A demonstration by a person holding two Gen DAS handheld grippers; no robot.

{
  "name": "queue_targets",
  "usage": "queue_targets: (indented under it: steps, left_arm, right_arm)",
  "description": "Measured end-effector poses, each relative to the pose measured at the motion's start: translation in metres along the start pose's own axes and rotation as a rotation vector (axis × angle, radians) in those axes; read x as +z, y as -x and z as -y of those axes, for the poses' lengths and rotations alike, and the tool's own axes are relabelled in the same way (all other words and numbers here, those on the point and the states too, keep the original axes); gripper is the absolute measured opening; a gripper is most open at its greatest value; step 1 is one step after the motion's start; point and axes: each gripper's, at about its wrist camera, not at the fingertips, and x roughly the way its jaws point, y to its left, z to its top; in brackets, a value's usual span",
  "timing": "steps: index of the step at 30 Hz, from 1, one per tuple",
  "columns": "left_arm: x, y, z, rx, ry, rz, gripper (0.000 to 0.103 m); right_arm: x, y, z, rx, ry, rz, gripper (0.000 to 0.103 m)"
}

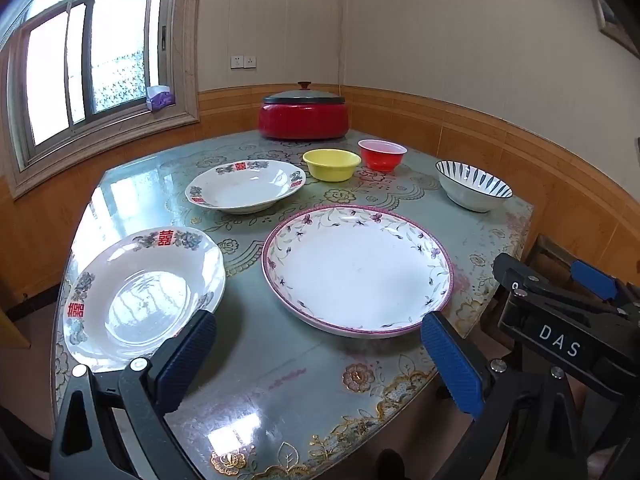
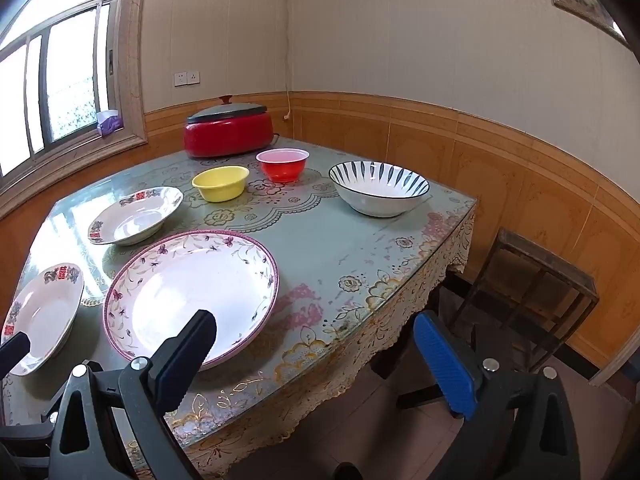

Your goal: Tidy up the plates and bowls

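The large floral plate point(image 1: 358, 270) lies near the front of the surface point(image 1: 280, 380), two red-lettered plates to its left, three bowls behind. Left tongs point(image 1: 316, 354) and right tongs point(image 2: 316, 354) gape wide, holding nothing. Best stack smaller plates onto it, gripping rims gently. The right tool reads "DAS".

Floral table point(image 1: 280, 360), plates point(image 1: 358, 270), bowls point(image 1: 331, 165) (red pot point(image 1: 303, 118) behind)
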Motion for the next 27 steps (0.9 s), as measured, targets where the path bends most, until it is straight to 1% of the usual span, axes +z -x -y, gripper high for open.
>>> queue_targets:
  steps: [27]
  left_arm:
    - [-0.0005,-0.0044,-0.0021,-0.026,-0.006,-0.023,0.103]
  right_arm:
    - [0.0009,-0.0038,-0.0066,0.004,0.011,-0.002,0.101]
